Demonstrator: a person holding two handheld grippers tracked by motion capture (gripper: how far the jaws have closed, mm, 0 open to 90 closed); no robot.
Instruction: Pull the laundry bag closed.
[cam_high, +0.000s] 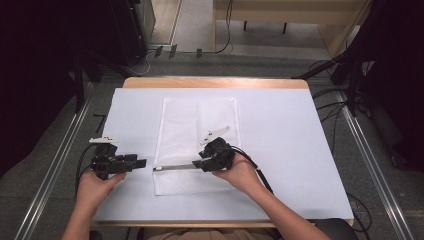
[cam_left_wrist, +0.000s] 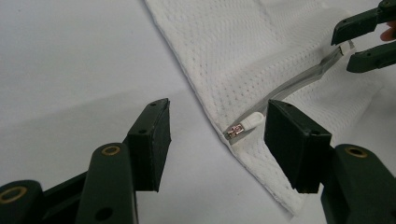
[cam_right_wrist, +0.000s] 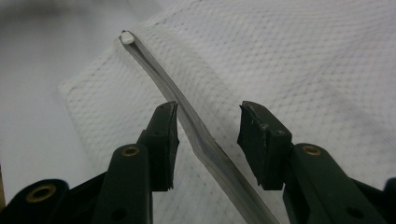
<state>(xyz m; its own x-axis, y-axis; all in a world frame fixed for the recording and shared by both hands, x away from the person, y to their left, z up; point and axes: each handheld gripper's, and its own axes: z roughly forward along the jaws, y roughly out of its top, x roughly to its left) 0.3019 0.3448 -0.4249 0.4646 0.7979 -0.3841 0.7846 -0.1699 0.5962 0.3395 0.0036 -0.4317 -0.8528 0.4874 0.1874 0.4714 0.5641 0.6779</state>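
Observation:
A white mesh cloth (cam_high: 197, 140) lies flat on the white table cover (cam_high: 285, 145). Across its near part lies a flat grey strip (cam_high: 177, 167) that ends in a white plug with a metal tip (cam_left_wrist: 240, 127) at the cloth's left edge. My right gripper (cam_high: 196, 164) is open and straddles the strip's right end. The strip (cam_right_wrist: 205, 140) runs between its jaws, and neither pad presses on it. My left gripper (cam_high: 142, 162) is open just left of the cloth, and its jaws point at the plug. In the left gripper view, the right gripper (cam_left_wrist: 364, 44) is at the top right.
The table cover spreads wide to the right of the cloth and beyond it. The wooden table edge (cam_high: 215, 82) shows at the far side. Metal rails (cam_high: 55, 165) run along the floor on both sides. Cables (cam_high: 260, 175) trail from the grippers.

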